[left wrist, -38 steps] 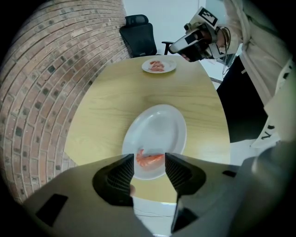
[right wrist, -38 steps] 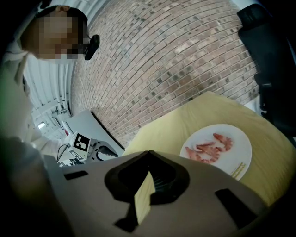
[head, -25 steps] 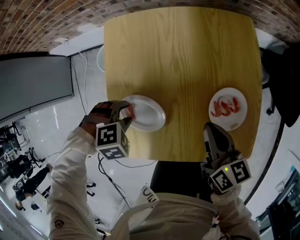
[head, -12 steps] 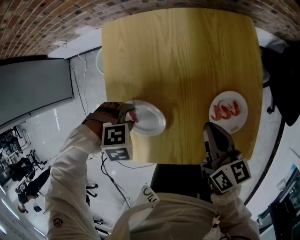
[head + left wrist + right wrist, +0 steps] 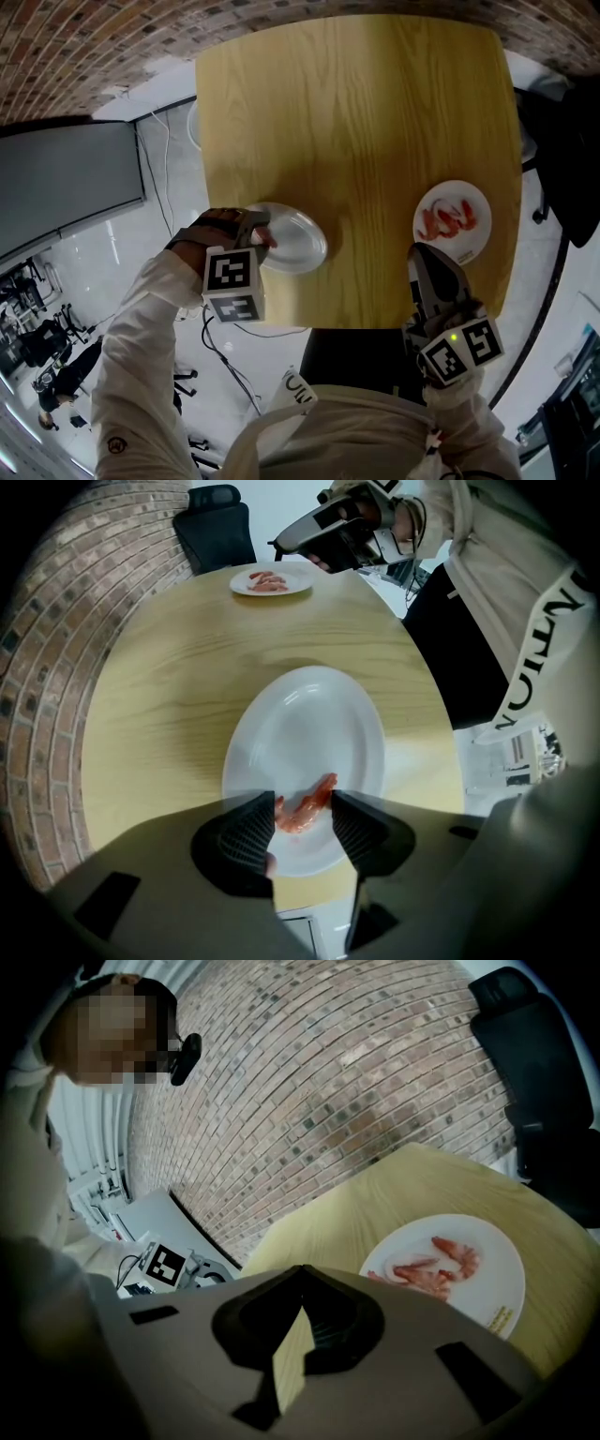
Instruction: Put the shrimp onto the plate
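A white plate [image 5: 309,714] lies at the near left edge of the wooden table [image 5: 366,122]. One pink shrimp [image 5: 302,814] rests on its near part. My left gripper [image 5: 303,808] points straight down over it, its jaws open with the shrimp between them; they have just been closing a little. In the head view that gripper [image 5: 262,234] covers the left rim of the plate [image 5: 298,239]. A second plate [image 5: 478,239] at the right holds several shrimp [image 5: 448,220]. My right gripper [image 5: 424,264] hovers just before it, shut and empty.
A brick wall [image 5: 309,1072] stands behind the table. A black office chair [image 5: 534,1063] stands at the table's far side. The table's near edge runs under both grippers, with white floor and cables beyond it at the left.
The left gripper has rolled slightly over the plate, its marker cube turning. The shrimp stays at the plate's left side. The right gripper has not moved.
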`<control>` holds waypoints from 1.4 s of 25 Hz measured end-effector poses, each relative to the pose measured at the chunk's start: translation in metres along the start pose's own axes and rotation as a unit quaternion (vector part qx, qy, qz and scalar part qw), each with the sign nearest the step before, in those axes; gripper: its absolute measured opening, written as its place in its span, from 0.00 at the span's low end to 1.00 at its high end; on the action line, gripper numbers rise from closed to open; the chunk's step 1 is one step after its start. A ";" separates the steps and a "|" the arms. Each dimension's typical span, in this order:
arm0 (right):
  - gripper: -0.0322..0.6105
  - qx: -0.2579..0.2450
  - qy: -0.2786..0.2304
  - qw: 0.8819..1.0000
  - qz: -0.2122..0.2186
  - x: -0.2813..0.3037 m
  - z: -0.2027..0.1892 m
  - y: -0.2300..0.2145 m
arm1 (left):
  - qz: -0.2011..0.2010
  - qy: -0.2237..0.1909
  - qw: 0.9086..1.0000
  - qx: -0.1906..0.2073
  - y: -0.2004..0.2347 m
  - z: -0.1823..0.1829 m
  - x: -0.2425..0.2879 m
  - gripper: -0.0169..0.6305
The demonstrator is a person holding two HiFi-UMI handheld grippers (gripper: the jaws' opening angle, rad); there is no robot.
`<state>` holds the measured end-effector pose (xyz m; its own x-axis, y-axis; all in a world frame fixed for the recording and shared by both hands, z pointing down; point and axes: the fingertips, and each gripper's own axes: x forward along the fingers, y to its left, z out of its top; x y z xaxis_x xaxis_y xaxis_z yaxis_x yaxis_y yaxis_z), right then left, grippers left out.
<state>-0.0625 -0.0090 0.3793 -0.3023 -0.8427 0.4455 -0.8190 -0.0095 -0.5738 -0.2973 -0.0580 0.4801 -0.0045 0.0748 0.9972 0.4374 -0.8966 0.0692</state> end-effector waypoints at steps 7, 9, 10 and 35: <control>0.09 0.004 0.002 1.000 0.003 0.000 -0.001 0.001 | 0.004 -0.002 1.000 0.002 -0.001 0.000 0.000 0.32; 0.09 0.004 0.002 1.000 0.004 -0.001 -0.001 0.000 | 0.006 -0.001 1.000 0.002 -0.002 0.000 0.000 0.31; 0.09 0.003 0.002 1.000 0.004 -0.001 -0.001 0.000 | 0.007 0.000 1.000 0.001 -0.002 0.000 0.000 0.31; 0.09 0.007 -0.010 1.000 0.006 -0.029 0.004 -0.013 | 0.007 -0.008 1.000 -0.004 -0.012 0.029 -0.013 0.29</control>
<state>-0.0412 0.0138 0.3709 -0.3013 -0.8535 0.4251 -0.8089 -0.0073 -0.5879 -0.2765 -0.0357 0.4660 0.0154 0.0687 0.9975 0.4295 -0.9014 0.0554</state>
